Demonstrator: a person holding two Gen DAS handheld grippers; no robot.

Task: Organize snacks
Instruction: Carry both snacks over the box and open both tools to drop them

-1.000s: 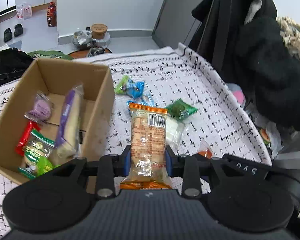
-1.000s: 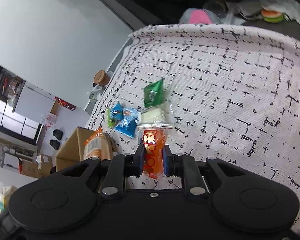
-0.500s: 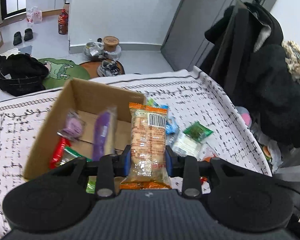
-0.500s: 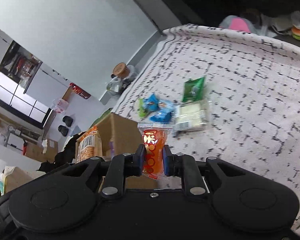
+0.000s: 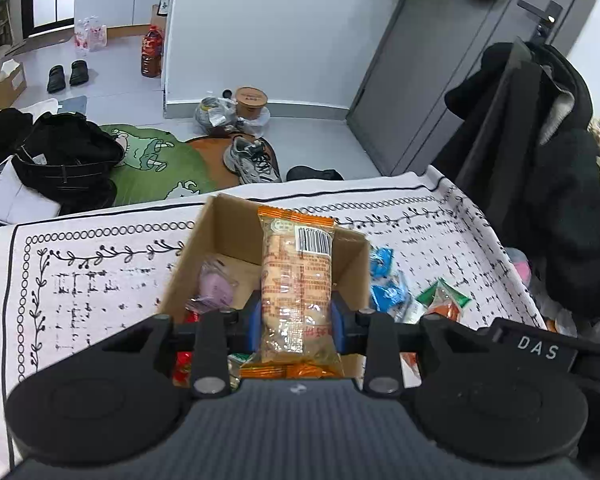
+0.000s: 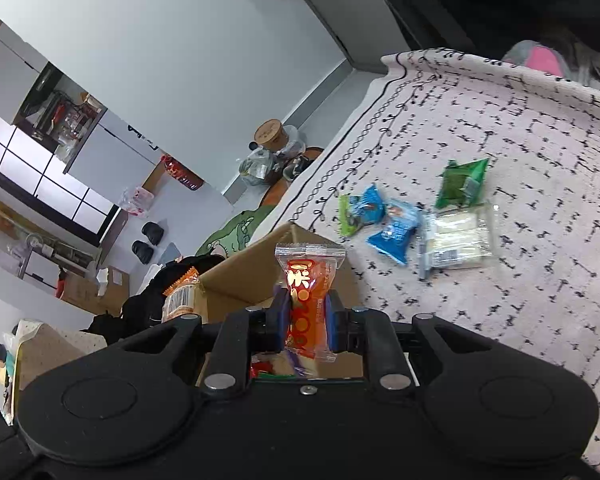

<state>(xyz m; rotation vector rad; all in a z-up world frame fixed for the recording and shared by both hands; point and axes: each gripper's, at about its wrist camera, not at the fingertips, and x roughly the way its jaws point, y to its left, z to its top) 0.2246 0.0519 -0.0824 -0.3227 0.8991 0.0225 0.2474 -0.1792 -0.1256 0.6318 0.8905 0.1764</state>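
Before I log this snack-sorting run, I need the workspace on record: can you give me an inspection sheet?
Surface: table under a white tablecloth with black print.
Job's things: open cardboard box with a purple packet inside; blue packets, green packet and clear-wrapped snack loose on the cloth.
Clutter: nothing seen on the table besides snacks.
Grippers: left gripper shut on an orange cracker pack over the box; right gripper shut on a red-orange sachet.
Cables: nothing seen.
Surroundings: sneaker, green rug, black coat, grey door.
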